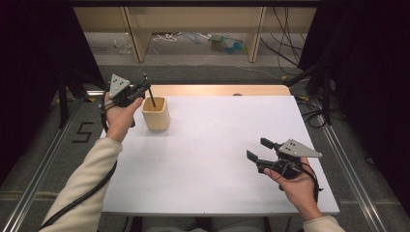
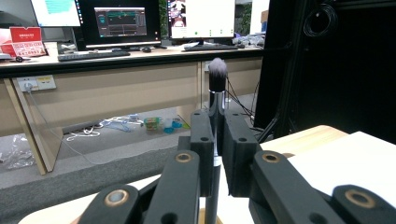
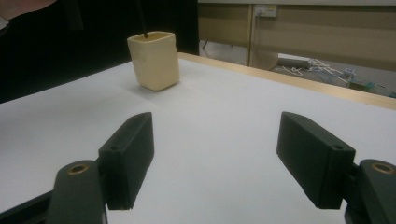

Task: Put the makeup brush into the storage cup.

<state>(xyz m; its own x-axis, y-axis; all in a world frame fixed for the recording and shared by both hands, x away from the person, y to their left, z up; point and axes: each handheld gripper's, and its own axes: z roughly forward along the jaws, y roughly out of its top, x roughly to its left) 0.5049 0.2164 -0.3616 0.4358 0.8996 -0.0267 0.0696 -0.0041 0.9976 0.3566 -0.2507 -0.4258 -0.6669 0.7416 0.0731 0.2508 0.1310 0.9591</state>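
High view, near side first: right gripper (image 1: 257, 150) hovers low over the white surface (image 1: 212, 159) at its right front, held in the person's right hand (image 1: 296, 186), grey three-cornered plate on top, cable trailing at the wrist. Its jaws stand wide apart, nothing between them; right gripper view confirms this, with bare white surface showing in the gap. Farther back at the left edge, left gripper (image 1: 145, 86) is held up in the left hand (image 1: 120, 116), cream sleeve (image 1: 84, 186) coming in from bottom left, black cable hanging under the forearm. Its jaws are clamped on a makeup brush (image 1: 151, 97), thin black handle angling down into the open top of a cream cup (image 1: 156, 113) that stands upright on the surface near the back left corner. Left gripper view: jaws pressed on the brush handle from both sides, silver ferrule and dark bristle head (image 2: 217, 72) pointing up above the jaws. Right gripper view: handle tip sits just inside the cup rim; can't tell whether it touches the bottom. Beyond the white sheet, a bare wooden strip of the surface along the far edge. Past that, floor with loose cables (image 1: 167, 37), and in the left gripper view a desk (image 2: 116, 58) with monitors and keyboards.
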